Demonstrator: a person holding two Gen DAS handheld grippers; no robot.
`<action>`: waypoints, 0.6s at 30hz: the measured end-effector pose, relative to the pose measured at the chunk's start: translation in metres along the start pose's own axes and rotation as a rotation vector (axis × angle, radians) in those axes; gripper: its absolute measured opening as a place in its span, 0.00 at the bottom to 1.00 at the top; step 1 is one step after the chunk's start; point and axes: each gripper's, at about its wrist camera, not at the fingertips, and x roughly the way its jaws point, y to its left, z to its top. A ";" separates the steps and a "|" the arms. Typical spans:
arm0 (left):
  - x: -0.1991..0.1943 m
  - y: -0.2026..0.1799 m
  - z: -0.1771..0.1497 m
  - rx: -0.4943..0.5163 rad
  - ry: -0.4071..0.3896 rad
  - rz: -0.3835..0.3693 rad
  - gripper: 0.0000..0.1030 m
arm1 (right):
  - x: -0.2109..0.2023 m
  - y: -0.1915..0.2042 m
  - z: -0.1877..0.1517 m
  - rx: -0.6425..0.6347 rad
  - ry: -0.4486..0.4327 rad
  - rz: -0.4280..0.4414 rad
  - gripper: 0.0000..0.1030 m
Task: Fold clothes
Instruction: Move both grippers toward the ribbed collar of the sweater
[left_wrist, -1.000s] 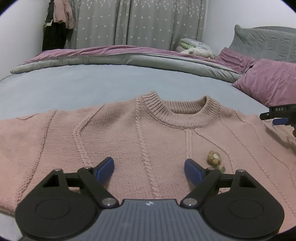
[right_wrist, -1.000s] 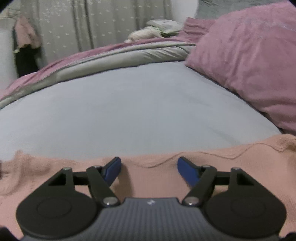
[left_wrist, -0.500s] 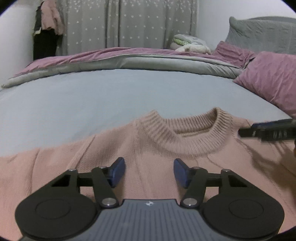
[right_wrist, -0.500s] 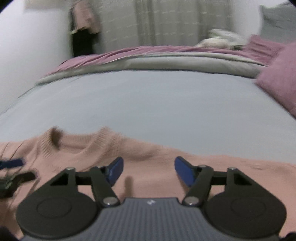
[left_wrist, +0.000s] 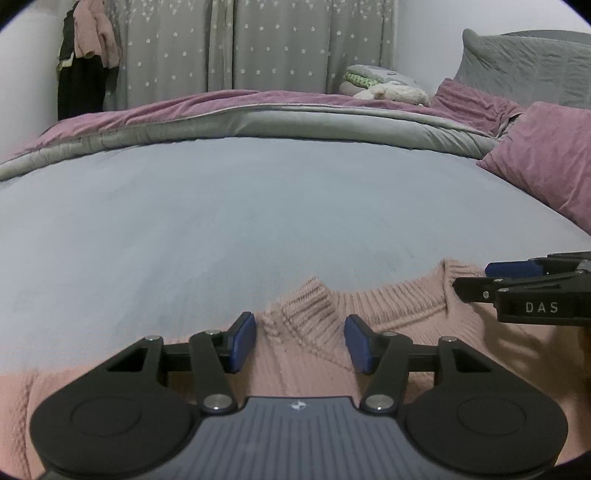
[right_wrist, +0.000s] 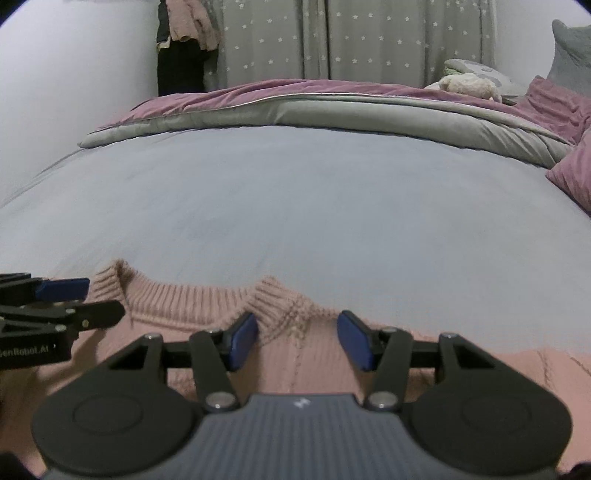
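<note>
A pink knitted sweater (left_wrist: 303, 373) lies flat on the blue-grey bed sheet (left_wrist: 258, 206), its ribbed collar toward the far side. My left gripper (left_wrist: 300, 341) is open, its jaws either side of the collar's left corner (left_wrist: 310, 299). My right gripper (right_wrist: 298, 339) is open, its jaws either side of the collar's right corner (right_wrist: 280, 299). The sweater also fills the near part of the right wrist view (right_wrist: 314, 369). Each gripper shows at the edge of the other's view: the right one (left_wrist: 532, 291), the left one (right_wrist: 55, 306).
A folded grey and purple duvet (left_wrist: 277, 118) lies across the far side of the bed. Purple pillows (left_wrist: 546, 162) sit at the right. Soft toys (left_wrist: 384, 88) rest beyond the duvet. Clothes hang by the curtain (left_wrist: 88, 55).
Both grippers moved forward over the sweater to the collar, the right one swinging in from the sweater's right side. Both sets of jaws narrowed a little but stay open.
</note>
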 end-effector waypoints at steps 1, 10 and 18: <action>0.002 0.001 0.001 -0.012 -0.001 0.001 0.58 | 0.003 0.000 0.001 0.007 -0.003 -0.003 0.52; -0.032 0.002 -0.004 -0.065 -0.020 -0.013 0.67 | -0.020 -0.010 -0.005 0.057 -0.029 -0.034 0.79; -0.085 -0.013 -0.033 -0.066 -0.036 0.008 0.76 | -0.078 -0.009 -0.032 0.074 -0.059 -0.085 0.85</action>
